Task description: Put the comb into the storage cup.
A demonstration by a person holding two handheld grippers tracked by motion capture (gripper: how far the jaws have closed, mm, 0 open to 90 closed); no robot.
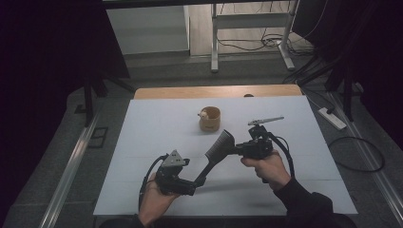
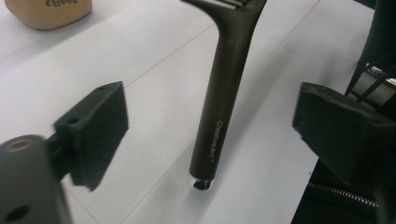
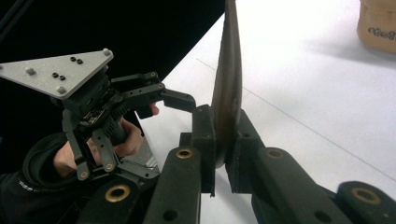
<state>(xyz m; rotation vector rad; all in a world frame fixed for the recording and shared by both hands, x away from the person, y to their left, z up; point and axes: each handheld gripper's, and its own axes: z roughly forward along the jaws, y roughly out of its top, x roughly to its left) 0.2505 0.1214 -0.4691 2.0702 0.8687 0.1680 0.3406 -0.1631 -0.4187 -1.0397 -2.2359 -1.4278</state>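
matt dark plastic brush, smooth white table

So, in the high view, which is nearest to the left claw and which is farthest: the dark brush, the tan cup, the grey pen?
1. Dark brush: its handle ends at the left claw.
2. Tan cup: mid-table, beyond the brush.
3. Grey pen: far right, past the right claw.
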